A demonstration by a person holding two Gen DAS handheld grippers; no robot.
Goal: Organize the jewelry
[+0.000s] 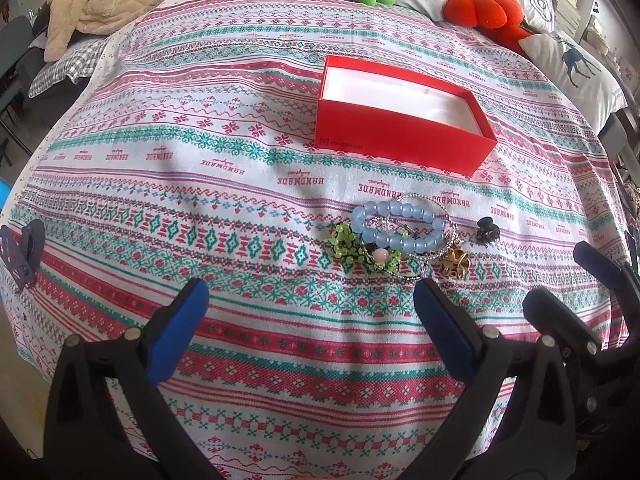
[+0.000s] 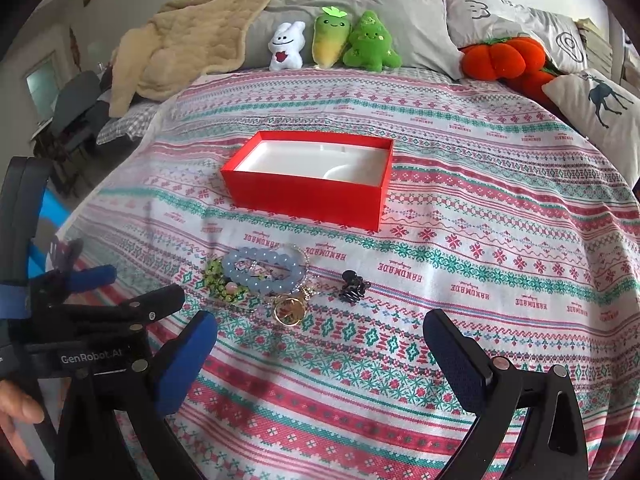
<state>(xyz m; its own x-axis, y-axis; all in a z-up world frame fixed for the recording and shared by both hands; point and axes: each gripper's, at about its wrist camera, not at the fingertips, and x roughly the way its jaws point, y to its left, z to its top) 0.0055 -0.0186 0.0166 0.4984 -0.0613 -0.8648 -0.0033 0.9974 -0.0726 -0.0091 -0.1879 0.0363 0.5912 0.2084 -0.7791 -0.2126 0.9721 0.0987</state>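
Jewelry pile (image 1: 400, 236), one red box (image 1: 400, 136), both tongs (image 1: 312, 300) (image 2: 320, 336) wide, empty.

Bright, even daylight in both views, no hard shadows. Soft faint shadows on the patterned bedspread (image 1: 248, 184), one just left of the red box (image 1: 404, 136). White lining of the box blown out in the left wrist view, detail lost; less glare in the right wrist view (image 2: 308, 182). Window (image 2: 42, 80) at far left washed out. Strong fisheye bulge, stripes curved, black vignette in corners. Centre sharp, printed text readable. Edges soft and smeared. Near blue pads (image 1: 178, 332) slightly out of focus.
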